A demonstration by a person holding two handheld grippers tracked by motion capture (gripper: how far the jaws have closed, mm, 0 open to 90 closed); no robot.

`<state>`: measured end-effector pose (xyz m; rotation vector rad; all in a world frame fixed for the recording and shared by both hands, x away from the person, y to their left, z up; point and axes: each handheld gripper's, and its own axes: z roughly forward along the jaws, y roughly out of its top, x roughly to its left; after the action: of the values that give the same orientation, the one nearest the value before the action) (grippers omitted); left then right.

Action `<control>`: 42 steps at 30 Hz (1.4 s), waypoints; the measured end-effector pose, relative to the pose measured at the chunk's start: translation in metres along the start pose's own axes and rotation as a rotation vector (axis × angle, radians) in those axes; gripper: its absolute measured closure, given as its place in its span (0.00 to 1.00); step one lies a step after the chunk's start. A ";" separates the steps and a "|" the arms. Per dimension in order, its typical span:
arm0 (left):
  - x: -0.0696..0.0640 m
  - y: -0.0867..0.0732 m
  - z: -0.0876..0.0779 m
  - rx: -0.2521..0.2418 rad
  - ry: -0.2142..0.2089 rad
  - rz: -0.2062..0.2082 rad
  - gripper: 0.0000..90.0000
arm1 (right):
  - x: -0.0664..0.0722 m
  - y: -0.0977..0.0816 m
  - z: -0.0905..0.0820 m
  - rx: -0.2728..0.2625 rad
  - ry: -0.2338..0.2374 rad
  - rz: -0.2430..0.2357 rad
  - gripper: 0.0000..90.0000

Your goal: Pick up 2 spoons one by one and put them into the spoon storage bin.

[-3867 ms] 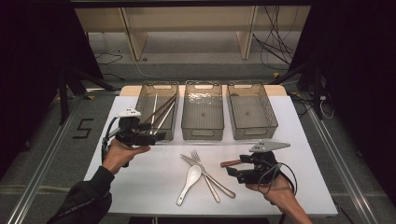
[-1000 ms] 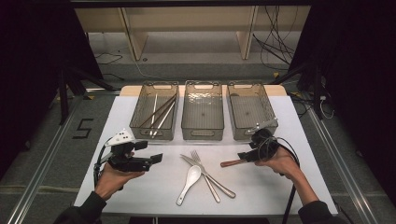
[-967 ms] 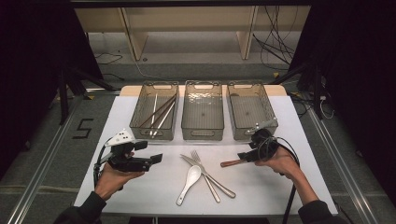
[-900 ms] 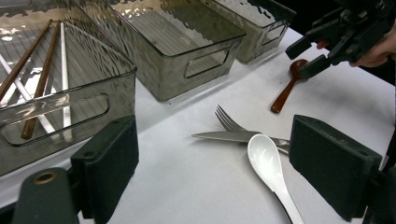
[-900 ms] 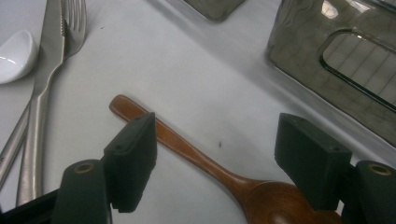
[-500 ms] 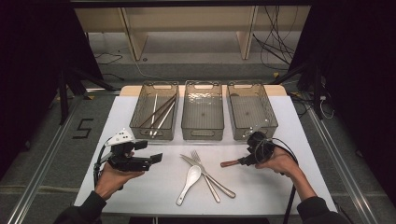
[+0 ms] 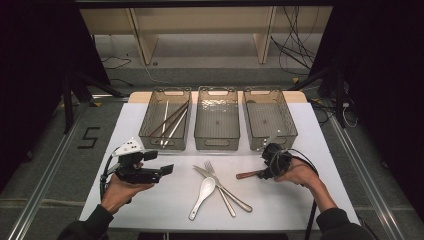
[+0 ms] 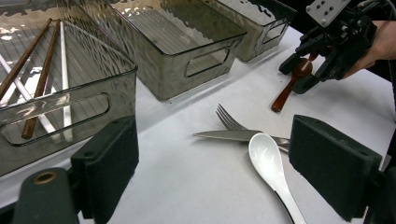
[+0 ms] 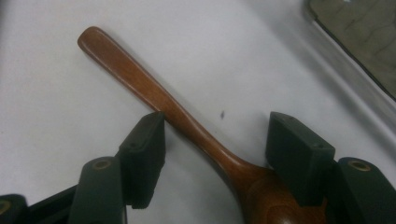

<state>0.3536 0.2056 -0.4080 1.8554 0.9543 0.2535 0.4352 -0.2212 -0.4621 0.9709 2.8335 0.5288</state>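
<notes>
A brown wooden spoon (image 7: 247, 175) (image 9: 140, 79) lies on the white table, handle pointing left. My right gripper (image 7: 268, 166) (image 9: 219, 154) points down over the neck of the spoon, where the handle meets the bowl. Its jaws have just been closing and stand either side of the neck; the left pad (image 9: 144, 154) is at the handle and the right pad (image 9: 299, 158) stands apart. The left gripper view also shows the wooden spoon (image 8: 285, 95) under that right gripper (image 8: 303, 70). My left gripper (image 7: 160, 162) (image 8: 219, 172) hovers open at the table's left with nothing between its jaws.
A white ceramic spoon (image 7: 202, 192) (image 8: 268, 158), a fork (image 7: 216, 176) and a knife (image 7: 237, 198) lie crossed at mid-table. Three clear bins stand along the back: the left bin (image 7: 165, 145) holds chopsticks (image 7: 170, 120); the middle bin (image 7: 216, 145) and right bin (image 7: 287, 122) hold nothing I can make out.
My right gripper has shifted slightly left and tipped down over the wooden spoon, its jaws narrowing. The left gripper, earlier at the left bin, has kept still over the last second.
</notes>
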 end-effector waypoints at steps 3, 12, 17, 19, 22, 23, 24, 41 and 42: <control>-0.001 0.000 0.000 -0.001 0.000 0.002 0.17 | 0.002 0.001 0.000 0.014 -0.005 -0.016 0.47; -0.001 0.000 0.000 -0.001 0.000 0.004 0.17 | 0.003 -0.002 -0.004 0.046 -0.017 -0.010 0.63; -0.001 0.000 0.000 -0.001 0.000 0.003 0.17 | 0.005 -0.005 -0.007 0.067 -0.021 -0.017 0.73; -0.001 0.000 0.000 0.000 0.000 0.005 0.17 | 0.006 -0.006 -0.007 0.072 -0.019 -0.030 0.78; 0.000 0.000 0.000 0.000 0.000 0.004 0.17 | 0.010 -0.006 -0.008 0.085 -0.014 -0.043 0.85; 0.000 0.000 0.000 0.001 0.001 0.004 0.17 | 0.011 -0.006 -0.008 0.088 -0.019 -0.051 0.86; 0.000 0.000 0.000 0.001 0.002 0.004 0.17 | 0.012 -0.005 -0.008 0.089 -0.021 -0.058 0.86; 0.000 0.000 0.000 0.005 0.003 0.003 0.17 | 0.017 -0.003 -0.018 0.044 -0.004 -0.082 0.90; 0.000 0.000 0.000 0.004 0.003 0.003 0.17 | 0.017 -0.003 -0.020 0.034 -0.002 -0.084 0.91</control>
<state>0.3540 0.2058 -0.4082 1.8612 0.9549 0.2566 0.4158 -0.2188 -0.4445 0.8521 2.8760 0.4714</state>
